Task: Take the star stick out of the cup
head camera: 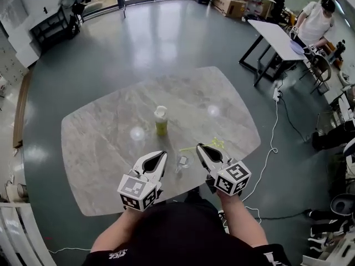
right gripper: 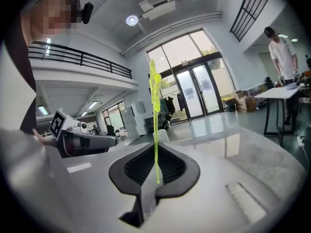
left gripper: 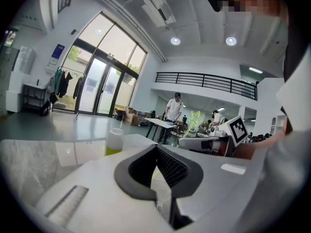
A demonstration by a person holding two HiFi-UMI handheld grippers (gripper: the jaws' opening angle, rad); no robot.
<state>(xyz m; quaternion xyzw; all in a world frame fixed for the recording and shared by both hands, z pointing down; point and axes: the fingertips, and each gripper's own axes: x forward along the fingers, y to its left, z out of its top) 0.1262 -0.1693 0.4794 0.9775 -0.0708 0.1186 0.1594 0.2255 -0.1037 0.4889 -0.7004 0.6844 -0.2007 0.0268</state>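
The star stick is thin and yellow-green, and it stands up between the jaws of my right gripper, which is shut on its lower end. In the left gripper view its star shows as a green outline above the right gripper. From the head view the right gripper holds the stick low over the table's near edge. A small clear cup stands between the two grippers. My left gripper hovers just left of that cup with its jaws together and nothing in them.
A pale cup of yellow-green liquid stands mid-table on the marble top; it shows again ahead of the left gripper. Beyond, a white work table with a person stands at the far right, with cables on the floor.
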